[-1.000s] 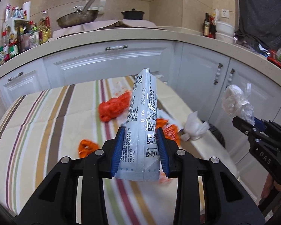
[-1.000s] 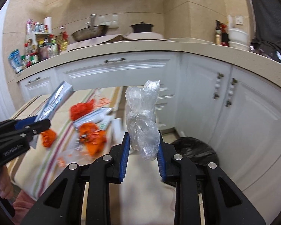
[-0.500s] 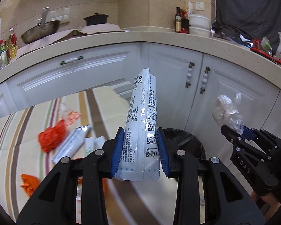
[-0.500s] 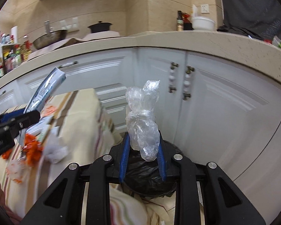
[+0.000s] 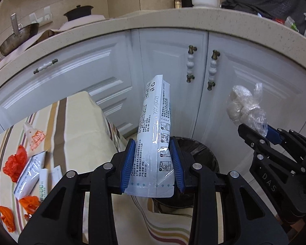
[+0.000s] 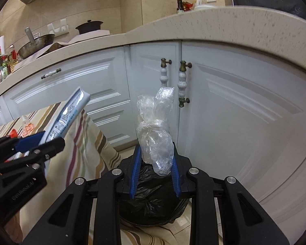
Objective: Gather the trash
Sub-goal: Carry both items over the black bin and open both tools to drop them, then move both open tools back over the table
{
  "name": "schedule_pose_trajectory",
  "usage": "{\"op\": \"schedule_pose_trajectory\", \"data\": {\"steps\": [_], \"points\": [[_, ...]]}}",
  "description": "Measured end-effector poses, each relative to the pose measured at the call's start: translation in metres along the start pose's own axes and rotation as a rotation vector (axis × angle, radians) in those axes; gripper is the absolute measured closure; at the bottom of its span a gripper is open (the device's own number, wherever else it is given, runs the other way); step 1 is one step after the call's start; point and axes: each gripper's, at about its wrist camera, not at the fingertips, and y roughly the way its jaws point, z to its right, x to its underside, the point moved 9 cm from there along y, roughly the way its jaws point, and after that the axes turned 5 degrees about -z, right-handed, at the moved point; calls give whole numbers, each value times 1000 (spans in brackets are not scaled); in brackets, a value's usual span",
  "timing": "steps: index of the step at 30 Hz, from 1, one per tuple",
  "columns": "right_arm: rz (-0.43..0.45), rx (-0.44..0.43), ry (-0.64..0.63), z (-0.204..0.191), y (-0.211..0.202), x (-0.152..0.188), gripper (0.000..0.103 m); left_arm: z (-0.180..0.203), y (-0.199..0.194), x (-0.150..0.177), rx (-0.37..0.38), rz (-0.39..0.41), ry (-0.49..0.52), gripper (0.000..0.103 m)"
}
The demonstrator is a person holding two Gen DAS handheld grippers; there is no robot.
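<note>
Left wrist view alone shows orange scraps [image 5: 15,164] on the striped tablecloth [image 5: 79,126] at 9 o'clock. Since the earlier frames both grippers have moved off the table to the black-lined bin [image 6: 153,194]. The left gripper [image 5: 153,161] clamps a white packet [image 5: 156,134], long axis toward 12 o'clock; the right gripper [image 6: 156,169] pinches a knotted clear bag [image 6: 156,134], upright above the bin.

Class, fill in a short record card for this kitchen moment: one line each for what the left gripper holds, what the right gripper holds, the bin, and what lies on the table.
left gripper: shut on white printed packet
right gripper: shut on knotted clear plastic bag
bin: black-lined, on the floor below both grippers, beside the white cabinets
table: striped cloth, with orange wrappers and white packets on it
</note>
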Motion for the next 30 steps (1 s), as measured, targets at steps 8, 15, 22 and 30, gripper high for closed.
{"op": "schedule_pose_trajectory", "data": {"steps": [8,15,22,30], "points": [[-30,-10,13,7,31,-3,56,2,37,-5,-16,-48,-7,54],[-22,4,26,13,39,-9,48,0,45,-11,-15,-53,-23,42],[-19,12,26,10,33,-11,48,-9,34,-12,-23,-37,-38,41],[6,7,15,-6,7,-17,48,-39,-6,-14,-47,17,-68,41]]}}
